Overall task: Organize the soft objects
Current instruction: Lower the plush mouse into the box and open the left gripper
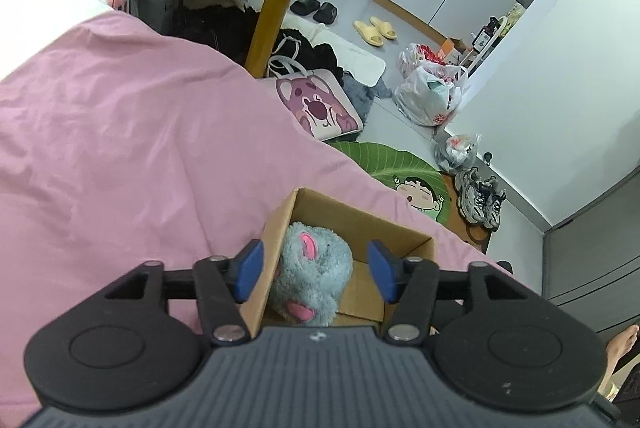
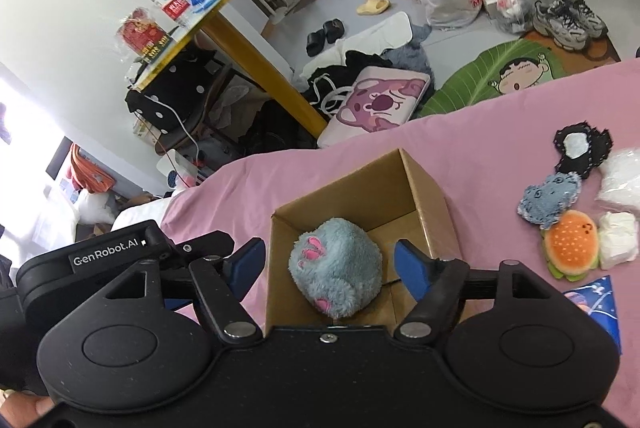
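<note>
Right wrist view: blue plush [image 2: 338,270] sits inside the cardboard box [image 2: 430,187] on the pink bedspread [image 2: 500,155]; right gripper [image 2: 328,266] spread wide, empty, poised over the box mouth; left gripper [image 1: 314,270] likewise wide apart, holding nothing, straddling the box's near wall. Remaining soft items — denim plush [image 2: 550,201], burger plush [image 2: 574,244], black patch [image 2: 582,147] — lie on the bed right of the box, apart from it. Risk: a finger [image 1: 250,268] clips the wall and tips the light box on soft bedding; lift clear before swinging.
</note>
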